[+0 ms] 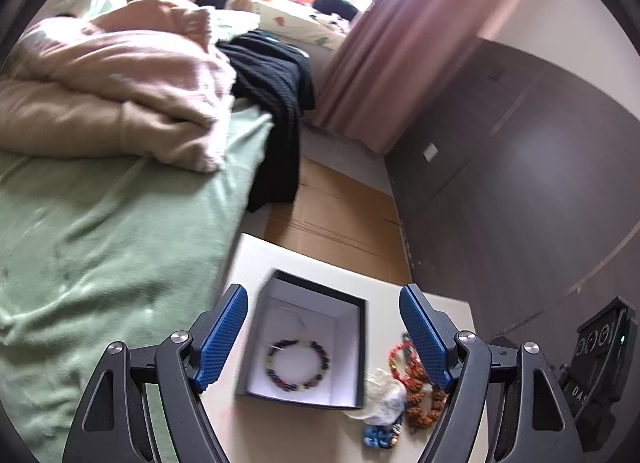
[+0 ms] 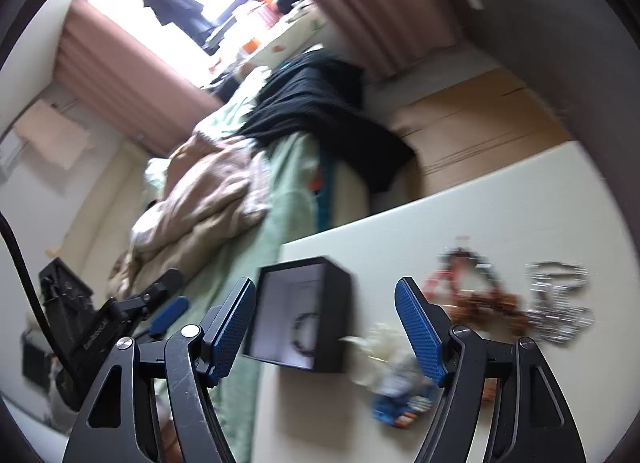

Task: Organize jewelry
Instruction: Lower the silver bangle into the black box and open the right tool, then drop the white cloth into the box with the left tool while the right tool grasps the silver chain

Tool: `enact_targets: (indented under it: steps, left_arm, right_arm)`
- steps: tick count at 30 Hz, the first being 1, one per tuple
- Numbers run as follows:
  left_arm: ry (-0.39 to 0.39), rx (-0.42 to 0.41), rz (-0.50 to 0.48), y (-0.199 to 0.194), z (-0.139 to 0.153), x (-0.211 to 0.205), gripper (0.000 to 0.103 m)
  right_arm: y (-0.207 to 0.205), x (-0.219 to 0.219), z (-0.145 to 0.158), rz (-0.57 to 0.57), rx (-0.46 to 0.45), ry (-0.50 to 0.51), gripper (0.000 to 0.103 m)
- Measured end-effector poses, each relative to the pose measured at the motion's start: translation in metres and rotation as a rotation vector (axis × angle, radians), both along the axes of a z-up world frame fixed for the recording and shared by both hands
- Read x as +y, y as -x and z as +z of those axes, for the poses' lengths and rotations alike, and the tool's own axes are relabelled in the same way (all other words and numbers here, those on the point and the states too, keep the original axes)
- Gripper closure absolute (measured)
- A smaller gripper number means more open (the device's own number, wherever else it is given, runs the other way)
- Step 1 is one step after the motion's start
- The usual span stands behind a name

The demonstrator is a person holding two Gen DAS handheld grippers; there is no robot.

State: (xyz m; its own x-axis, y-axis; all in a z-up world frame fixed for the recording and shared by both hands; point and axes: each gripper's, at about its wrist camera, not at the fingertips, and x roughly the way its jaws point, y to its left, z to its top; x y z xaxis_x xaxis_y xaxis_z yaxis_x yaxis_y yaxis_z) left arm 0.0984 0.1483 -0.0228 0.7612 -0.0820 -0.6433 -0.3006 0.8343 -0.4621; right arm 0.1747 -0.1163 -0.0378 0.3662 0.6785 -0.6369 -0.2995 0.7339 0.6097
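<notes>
A black open box (image 1: 357, 343) with a white lining stands on the white table (image 1: 304, 263). A dark multicoloured bead bracelet (image 1: 298, 359) lies inside it. My left gripper (image 1: 324, 339) is open and empty above the box. Right of the box lies a heap of jewelry: a red bracelet (image 1: 396, 359), brown bead bracelets (image 1: 424, 403), a whitish piece (image 1: 386, 399) and a blue piece (image 1: 376, 439). In the right wrist view my right gripper (image 2: 326, 327) is open and empty above the box (image 2: 332, 323) and the whitish piece (image 2: 384, 359). Silver chains (image 2: 560, 303) lie far right.
A bed with a green sheet (image 1: 100, 243), a beige-pink duvet (image 1: 120, 75) and a black garment (image 1: 276, 103) lies left of the table. A dark wardrobe (image 1: 520, 183) stands on the right. Cardboard (image 1: 332, 211) covers the floor beyond the table. The left gripper shows in the right wrist view (image 2: 168, 311).
</notes>
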Motion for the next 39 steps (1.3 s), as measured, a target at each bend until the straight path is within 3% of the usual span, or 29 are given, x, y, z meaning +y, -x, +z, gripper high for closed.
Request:
enact_targets:
  steps: [11, 18, 25, 39]
  left_arm:
    - [-0.087, 0.048, -0.201, -0.019, -0.009, -0.073, 0.025]
    - [-0.143, 0.129, -0.292, -0.029, -0.025, -0.111, 0.037]
    - [-0.188, 0.223, -0.360, -0.038, -0.049, -0.138, 0.050]
    - [-0.379, 0.362, -0.430, -0.051, -0.093, -0.178, 0.050]
  right_arm:
    - [0.001, -0.070, -0.006, -0.160, 0.086, 0.068, 0.030]
    - [-0.003, -0.083, -0.018, -0.184, 0.131, 0.099, 0.030]
    - [-0.009, -0.099, -0.034, -0.215, 0.198, 0.115, 0.030]
    - [-0.015, -0.124, -0.037, -0.266, 0.221, 0.105, 0.030]
